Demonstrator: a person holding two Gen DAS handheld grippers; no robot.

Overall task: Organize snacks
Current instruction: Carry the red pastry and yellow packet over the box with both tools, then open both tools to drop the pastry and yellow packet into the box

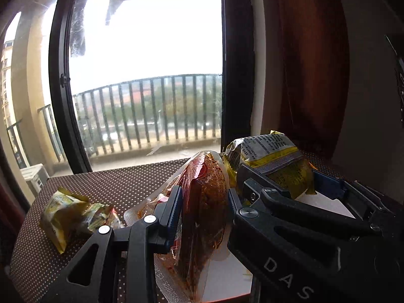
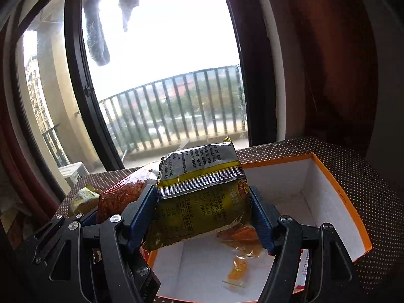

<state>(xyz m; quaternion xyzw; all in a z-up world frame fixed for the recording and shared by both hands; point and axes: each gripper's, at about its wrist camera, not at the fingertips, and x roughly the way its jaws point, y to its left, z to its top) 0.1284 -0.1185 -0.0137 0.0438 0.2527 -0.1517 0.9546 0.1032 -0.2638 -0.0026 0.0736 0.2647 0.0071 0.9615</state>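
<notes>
My left gripper (image 1: pixel 204 209) is shut on a clear vacuum pack of red-brown spicy snack (image 1: pixel 204 202), held on edge above the table. My right gripper (image 2: pixel 204 212) is shut on a yellow and silver snack bag (image 2: pixel 202 202), held over the open white box with an orange rim (image 2: pixel 348 202). The right gripper and its yellow bag also show in the left wrist view (image 1: pixel 272 156), to the right of my left gripper. The red pack shows in the right wrist view (image 2: pixel 121 197), at the left. Small orange packets (image 2: pixel 240 265) lie inside the box.
A yellow-green snack pouch (image 1: pixel 73 217) lies on the brown dotted tablecloth (image 1: pixel 113 184) at the left. The table stands before a large window with a balcony railing (image 1: pixel 151 111). A dark red curtain (image 1: pixel 315 75) hangs at the right.
</notes>
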